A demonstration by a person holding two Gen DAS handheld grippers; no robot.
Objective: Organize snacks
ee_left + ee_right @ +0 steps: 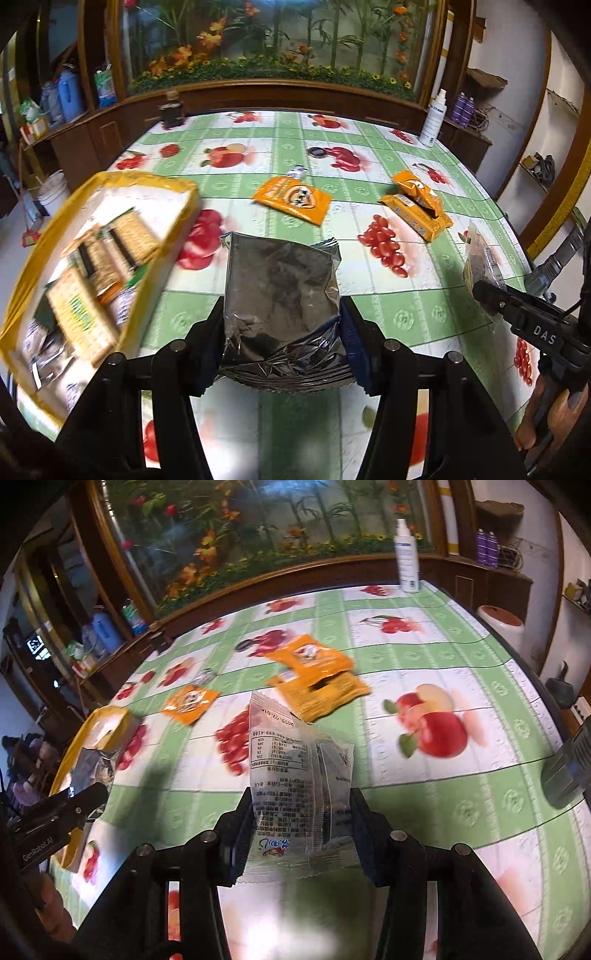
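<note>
The left gripper (282,328) has its fingers squeezed on a shiny silver packet (282,295), held up over the surface (369,170) next to the yellow bag (92,258) full of snacks. The right gripper (301,827) has its fingers squeezed on a clear packet (295,775) with printed words, held up above the surface. Three orange packets lie farther back: one alone (291,199) and two stacked (417,206).

A white spray bottle (406,544) is standing far ahead of the claw, right of centre; a dark jar (170,110) is sitting far ahead, left, on the fruit-print tablecloth (417,314).
</note>
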